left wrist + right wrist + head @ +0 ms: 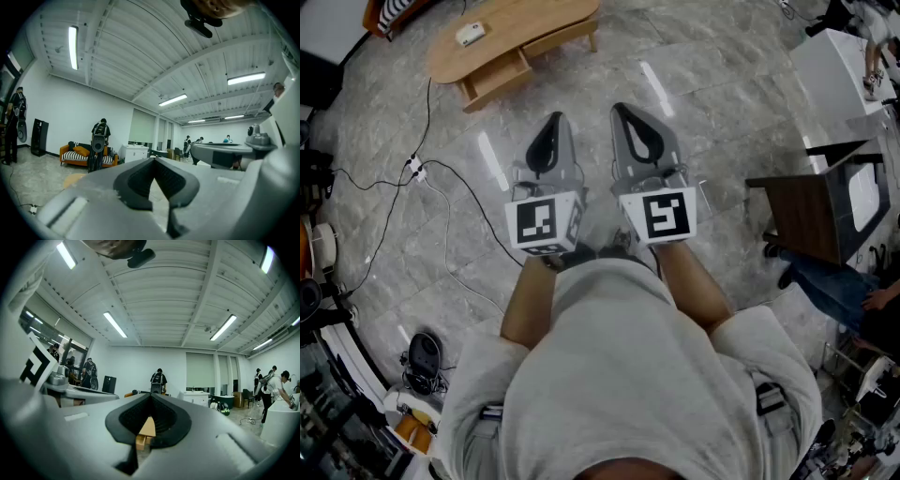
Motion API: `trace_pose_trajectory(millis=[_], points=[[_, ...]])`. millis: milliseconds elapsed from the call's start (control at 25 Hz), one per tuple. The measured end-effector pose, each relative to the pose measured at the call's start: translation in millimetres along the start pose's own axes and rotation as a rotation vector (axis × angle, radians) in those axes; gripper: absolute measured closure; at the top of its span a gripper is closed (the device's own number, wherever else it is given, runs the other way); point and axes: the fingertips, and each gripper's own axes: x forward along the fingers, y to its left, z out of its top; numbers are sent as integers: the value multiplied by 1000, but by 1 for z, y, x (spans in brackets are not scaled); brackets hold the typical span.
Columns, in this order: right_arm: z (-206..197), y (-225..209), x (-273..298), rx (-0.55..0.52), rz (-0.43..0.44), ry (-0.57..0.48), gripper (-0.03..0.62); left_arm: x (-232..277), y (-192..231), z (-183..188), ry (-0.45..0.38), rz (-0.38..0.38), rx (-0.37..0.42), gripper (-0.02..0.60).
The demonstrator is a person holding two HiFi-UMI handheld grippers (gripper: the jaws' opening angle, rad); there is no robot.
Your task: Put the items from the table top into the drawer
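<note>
A low wooden table (511, 37) stands on the grey stone floor at the far upper left of the head view. A small white item (470, 34) lies on its top, and a drawer (495, 81) hangs below its front edge. Both grippers are held level in front of the person's chest, far short of the table. My left gripper (552, 121) has its jaws closed tip to tip with nothing between them, as the left gripper view shows (153, 159). My right gripper (622, 111) is shut and empty too (151, 395); the table (146, 429) shows through the gap behind its jaws.
A cable and a power strip (415, 168) lie on the floor to the left. A dark desk (807, 212) and a white counter (834, 67) stand at the right. People stand at the room's far side, near an orange sofa (83, 157).
</note>
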Motion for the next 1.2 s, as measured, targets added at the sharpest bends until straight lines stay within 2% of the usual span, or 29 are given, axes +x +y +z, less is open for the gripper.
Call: trace_pose_trajectory(millis=[480,760,1040,1200], points=[[-5,15,5,2,-20,-4,586,-10,23,-4,-2,14,-18,561],[-12,42,11,-2,-11,17,586,-22,61,0,-10,12,-33,561],[-23,56,20,-16,-73,28,586,-36,98,-12,8,-5,-30,561],[-22,68,35,0,-68,17,586,-29,108,-13,3,-24,-27,561]])
